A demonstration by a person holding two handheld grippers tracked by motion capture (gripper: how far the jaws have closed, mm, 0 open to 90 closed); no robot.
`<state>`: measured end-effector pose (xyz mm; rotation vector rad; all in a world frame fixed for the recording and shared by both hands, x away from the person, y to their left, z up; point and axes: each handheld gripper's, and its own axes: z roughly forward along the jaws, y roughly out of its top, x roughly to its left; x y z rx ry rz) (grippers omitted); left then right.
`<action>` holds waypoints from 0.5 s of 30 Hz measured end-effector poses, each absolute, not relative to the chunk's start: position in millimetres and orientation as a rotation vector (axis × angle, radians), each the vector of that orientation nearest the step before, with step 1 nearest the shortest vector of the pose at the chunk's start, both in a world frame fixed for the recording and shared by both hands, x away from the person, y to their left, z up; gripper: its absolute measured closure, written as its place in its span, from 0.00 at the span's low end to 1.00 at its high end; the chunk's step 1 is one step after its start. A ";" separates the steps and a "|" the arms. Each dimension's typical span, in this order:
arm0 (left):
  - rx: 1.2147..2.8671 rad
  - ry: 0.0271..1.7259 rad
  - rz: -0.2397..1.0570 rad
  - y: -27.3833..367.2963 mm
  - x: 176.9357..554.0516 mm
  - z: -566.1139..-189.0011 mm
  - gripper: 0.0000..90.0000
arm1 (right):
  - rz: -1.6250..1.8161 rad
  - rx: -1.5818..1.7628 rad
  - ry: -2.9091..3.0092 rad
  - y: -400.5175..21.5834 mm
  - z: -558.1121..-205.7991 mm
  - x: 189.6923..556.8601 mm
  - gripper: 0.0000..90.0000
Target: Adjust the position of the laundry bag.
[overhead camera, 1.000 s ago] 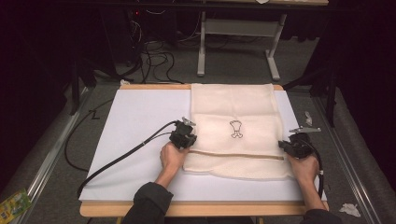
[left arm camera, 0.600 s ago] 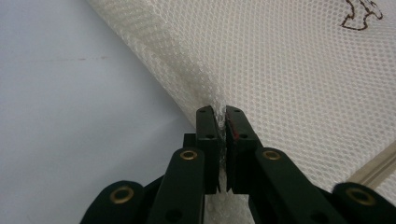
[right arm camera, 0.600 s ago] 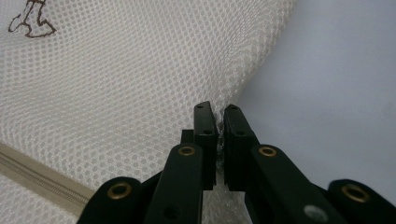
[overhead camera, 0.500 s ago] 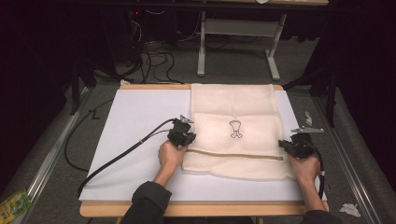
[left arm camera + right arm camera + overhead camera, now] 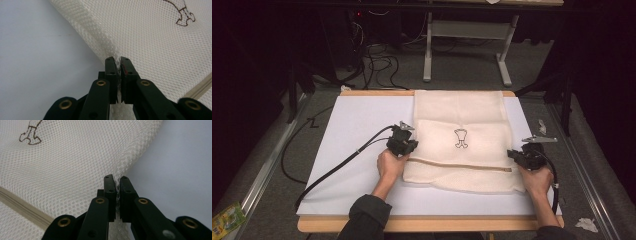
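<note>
A cream mesh laundry bag (image 5: 462, 150) lies folded on the white table top (image 5: 352, 125), with a small brown emblem (image 5: 461, 138) and a beige zipper (image 5: 462, 166) running across it. My left gripper (image 5: 404, 145) is shut on the bag's left edge; the mesh (image 5: 150, 45) is pinched between its black jaws. At the bag's right edge my right gripper (image 5: 521, 157) is shut on the mesh (image 5: 75, 165) in the same way. Both hands rest low on the table.
The table has a wooden rim (image 5: 427, 225). A black cable (image 5: 337, 167) trails from the left gripper across the white surface. Beyond the table stand a white desk frame (image 5: 467, 35) and floor cables (image 5: 377, 55). A metal clip (image 5: 539, 139) lies near the right hand.
The left gripper has shifted slightly away from the person with the bag's left edge. The right gripper has stayed put.
</note>
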<state>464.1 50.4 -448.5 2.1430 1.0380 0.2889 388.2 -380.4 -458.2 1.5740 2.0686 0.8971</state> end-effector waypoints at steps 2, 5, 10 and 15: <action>2.137 1.042 0.291 58.2 463.7 -447.2 0.95 | 0.912 1.561 2.074 -375.4 -459.0 388.8 0.97; 2.137 1.042 0.292 63.2 462.9 -447.4 0.95 | 0.916 1.552 2.082 -371.8 -459.3 389.5 0.97; 2.114 1.058 0.291 76.1 462.6 -445.8 0.96 | 0.937 1.534 2.101 -362.2 -459.7 391.7 0.97; 2.108 1.055 0.301 81.5 460.3 -443.0 0.96 | 0.944 1.526 2.108 -357.4 -458.7 391.8 0.97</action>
